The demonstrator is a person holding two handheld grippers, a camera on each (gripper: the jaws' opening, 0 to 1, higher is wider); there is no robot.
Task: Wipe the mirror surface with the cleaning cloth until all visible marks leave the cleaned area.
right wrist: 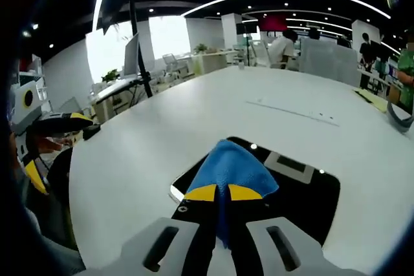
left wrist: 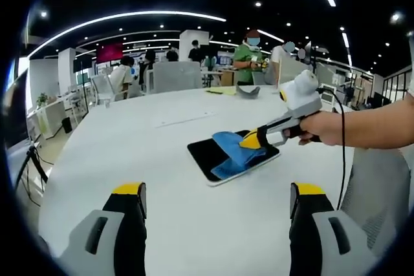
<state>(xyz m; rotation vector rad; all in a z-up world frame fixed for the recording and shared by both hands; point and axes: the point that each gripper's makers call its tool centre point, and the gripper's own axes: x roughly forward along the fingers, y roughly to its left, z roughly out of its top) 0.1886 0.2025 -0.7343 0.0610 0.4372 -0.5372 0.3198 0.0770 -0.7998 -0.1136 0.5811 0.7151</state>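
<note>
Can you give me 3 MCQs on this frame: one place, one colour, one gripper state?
1. Where does the mirror lie?
A. flat on the white table
B. propped against a wall
C. on a chair

2. What colour is the cleaning cloth?
A. red
B. blue
C. white

3. What state is the left gripper in?
A. shut on the cloth
B. shut on the mirror
C. open, holding nothing

Answers:
1 A: the dark mirror rests flat on the tabletop.
2 B: the cloth is blue in both views.
3 C: the left gripper's jaws stand wide apart with only table between them, while the right gripper is the one pinching the cloth on the mirror.
</note>
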